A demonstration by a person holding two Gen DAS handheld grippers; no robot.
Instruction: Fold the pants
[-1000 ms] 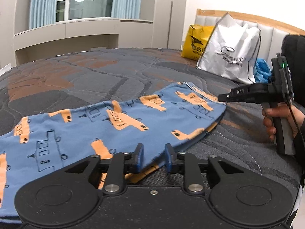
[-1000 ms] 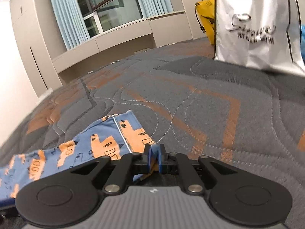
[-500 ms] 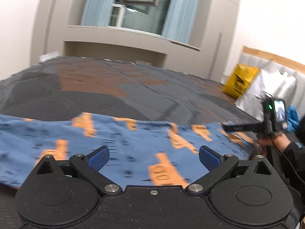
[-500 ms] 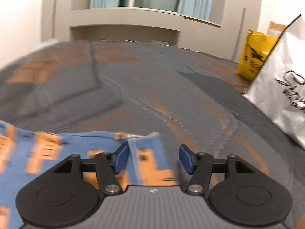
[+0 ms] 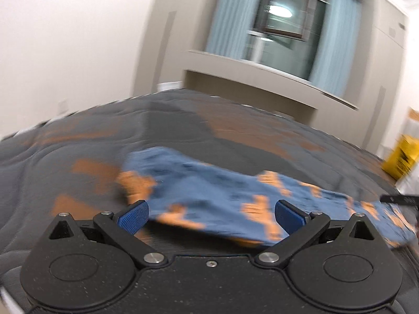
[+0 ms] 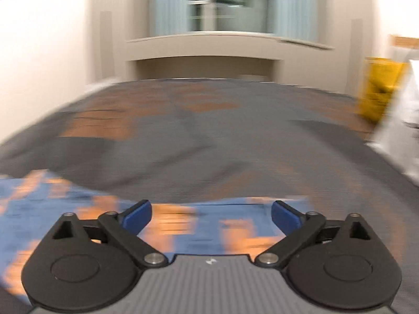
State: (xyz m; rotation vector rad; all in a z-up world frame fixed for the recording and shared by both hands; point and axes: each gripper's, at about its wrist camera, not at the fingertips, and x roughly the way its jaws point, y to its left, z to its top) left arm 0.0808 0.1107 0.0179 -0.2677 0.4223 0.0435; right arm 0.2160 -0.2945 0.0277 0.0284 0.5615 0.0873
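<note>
The blue pants [image 5: 209, 183] with orange prints lie flat as a long strip on the grey and orange quilt [image 5: 78, 157]. My left gripper [image 5: 210, 210] stands wide open just above the near edge of the pants, nothing pressed between its blue pads [image 5: 133, 214]. In the right wrist view the pants [image 6: 52, 209] spread from the left to under my right gripper [image 6: 210, 212], whose jaws are opening and press on nothing. The tip of the right gripper [image 5: 398, 198] shows at the right end of the pants. Both views are blurred by motion.
A yellow bag [image 6: 379, 91] and a white bag [image 6: 400, 130] stand on the bed at the right. Beyond the bed are a window with pale blue curtains [image 5: 285, 26] and a beige ledge [image 6: 204, 44]. A white wall is on the left.
Both grippers went from nearly shut on the pants' edge to wide open, letting the cloth go. The left one swung left along the pants and rolled; the right one turned left too.
</note>
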